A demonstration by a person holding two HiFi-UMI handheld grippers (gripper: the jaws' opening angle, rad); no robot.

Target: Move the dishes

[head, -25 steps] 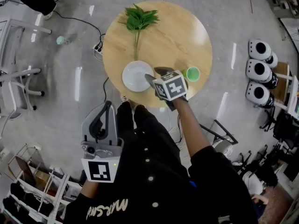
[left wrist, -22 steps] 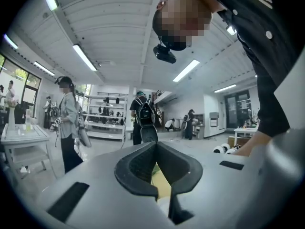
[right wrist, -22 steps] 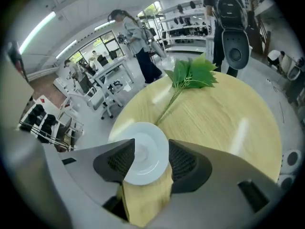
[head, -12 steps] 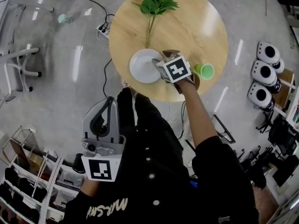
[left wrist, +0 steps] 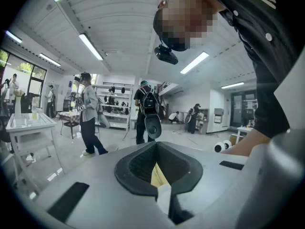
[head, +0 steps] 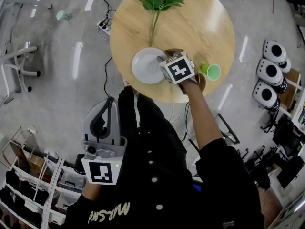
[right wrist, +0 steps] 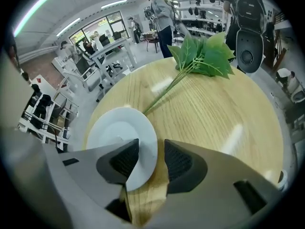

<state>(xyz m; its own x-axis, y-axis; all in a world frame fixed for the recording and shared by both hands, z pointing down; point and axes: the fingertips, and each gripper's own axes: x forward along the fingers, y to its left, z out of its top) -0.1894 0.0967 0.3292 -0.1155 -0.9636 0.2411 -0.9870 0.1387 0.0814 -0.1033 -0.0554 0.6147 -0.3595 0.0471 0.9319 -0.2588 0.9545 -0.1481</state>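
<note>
A white plate [head: 147,66] [right wrist: 116,130] lies at the near side of a round wooden table [head: 200,27] [right wrist: 214,113]. My right gripper [head: 162,62] [right wrist: 151,146] points steeply down at the plate's right rim. Its jaws have just been closing and stand astride that rim, one pad over the plate and the other over bare wood, with a gap still showing. A green cup [head: 211,72] stands to the gripper's right. My left gripper [head: 109,104] [left wrist: 156,144] hangs low beside the person's leg, away from the table, with its jaws together and nothing in them.
A leafy green sprig [head: 157,1] [right wrist: 200,56] lies across the table's far side, its stem reaching the plate. On the floor are a power strip with cables [head: 104,30], white rounded units [head: 267,73] at the right, and wire shelves [head: 28,185] at the lower left. People stand in the room behind.
My right gripper has come down onto the plate's right rim. The left gripper has sunk slightly beside the leg. Plate, cup and sprig lie where they were.
</note>
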